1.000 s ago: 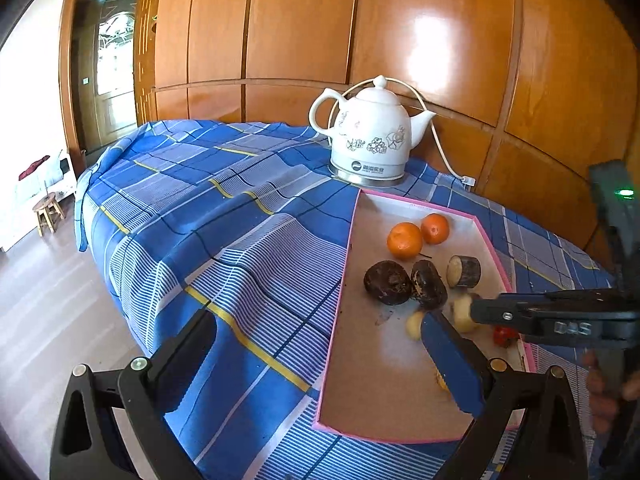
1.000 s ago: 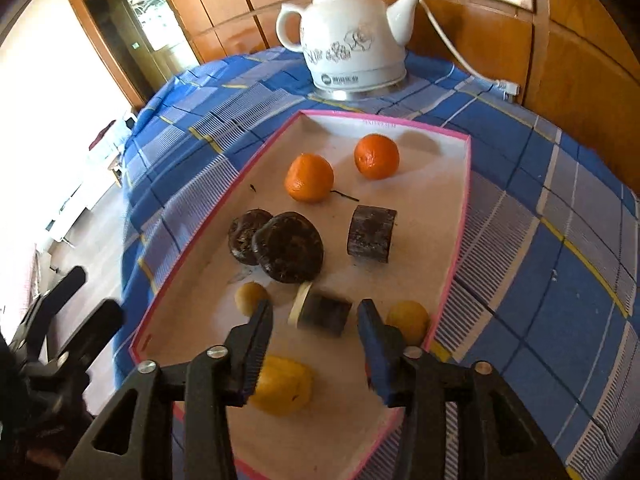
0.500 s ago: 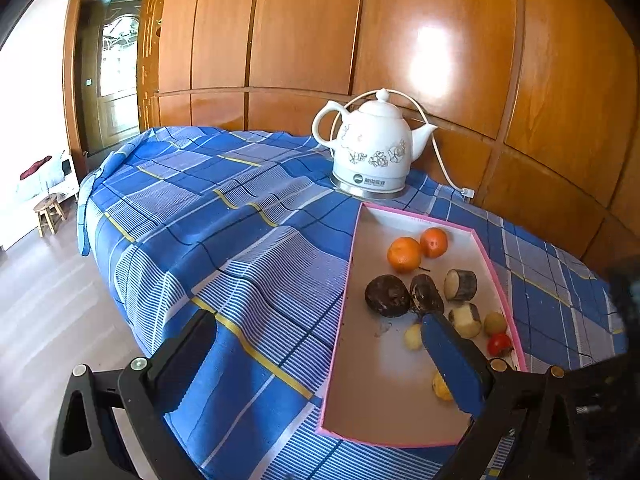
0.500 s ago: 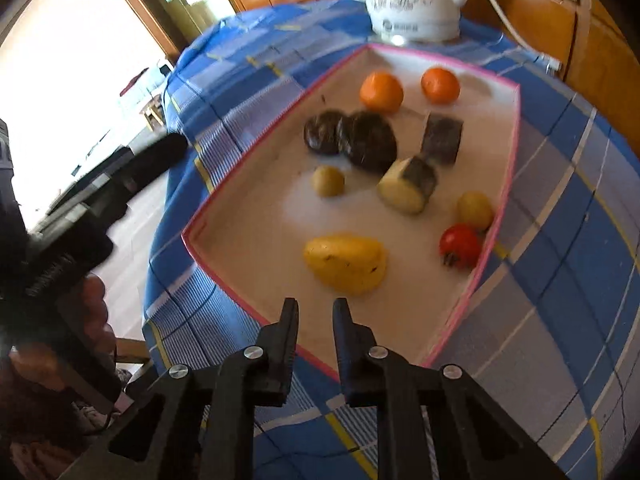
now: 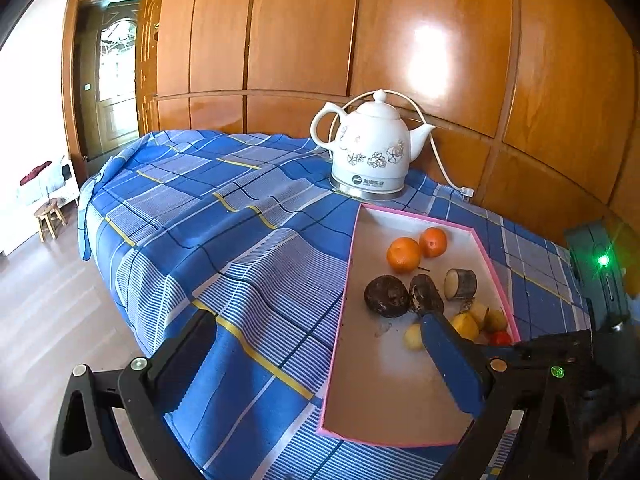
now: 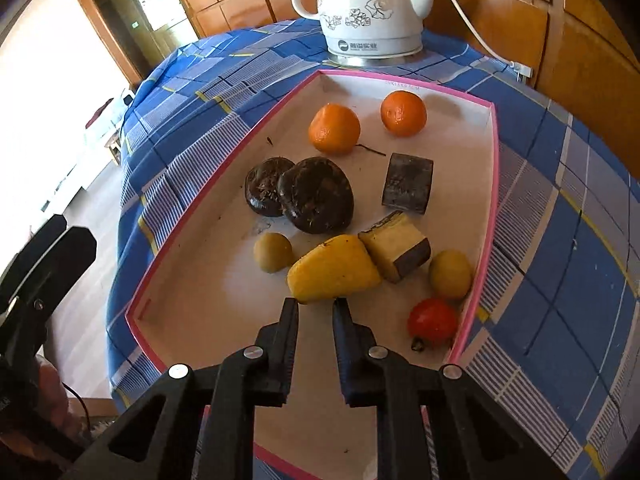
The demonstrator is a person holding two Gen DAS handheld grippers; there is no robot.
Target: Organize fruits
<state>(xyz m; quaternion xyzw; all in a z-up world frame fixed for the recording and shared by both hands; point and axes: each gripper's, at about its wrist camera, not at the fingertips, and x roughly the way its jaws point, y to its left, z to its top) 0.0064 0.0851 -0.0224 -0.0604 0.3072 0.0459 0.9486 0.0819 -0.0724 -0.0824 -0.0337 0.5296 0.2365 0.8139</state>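
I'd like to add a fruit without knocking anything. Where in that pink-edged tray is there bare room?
The tray's near left corner is bare, bordered by the pink rim, the small green fruit and the yellow fruit. The right side is crowded: yellow fruit, cut chunk, tomato. The cloth left of the tray is bare too.

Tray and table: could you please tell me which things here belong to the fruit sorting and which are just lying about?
Belongs to the job:
tray
two oranges
yellow fruit
tomato
two small yellow-green fruits
two dark round fruits
two cut chunks
right gripper

Just lying about:
kettle
tablecloth
stool
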